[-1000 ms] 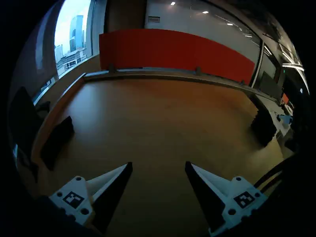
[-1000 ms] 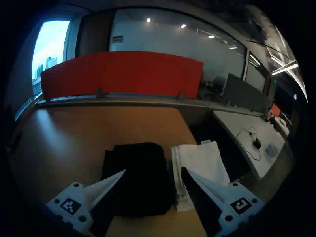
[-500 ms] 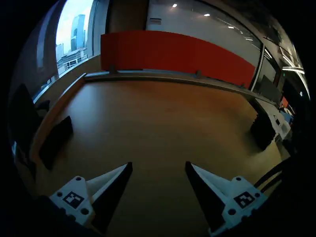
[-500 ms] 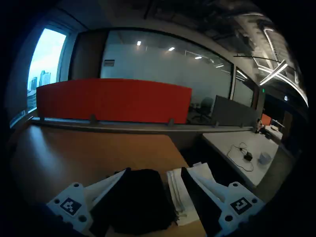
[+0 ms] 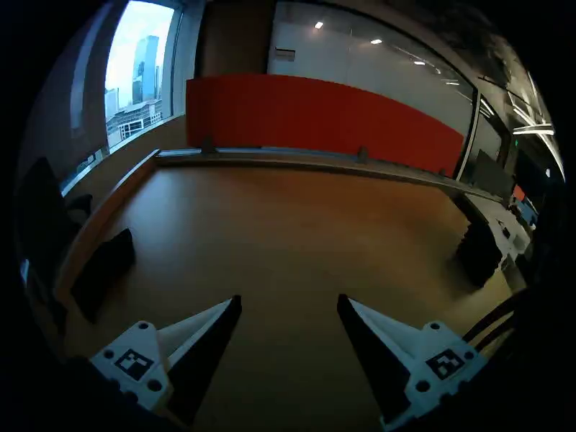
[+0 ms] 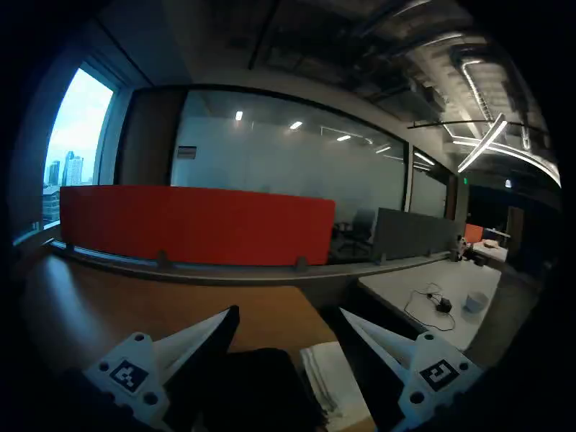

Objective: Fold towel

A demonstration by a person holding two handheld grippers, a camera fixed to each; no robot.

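Black towel (image 6: 252,381) sits by the table's (image 6: 144,317) edge under the spread right gripper (image 6: 288,311); aimed high, it may grab the white towel (image 6: 327,374) alongside. Left gripper (image 5: 288,299): spread, empty.

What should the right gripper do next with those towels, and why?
Probably tilt the right gripper down toward the black towel. Its jaws stand open and empty, aimed mostly at the red divider, while the black towel and the white towel lie low beneath them on the table.
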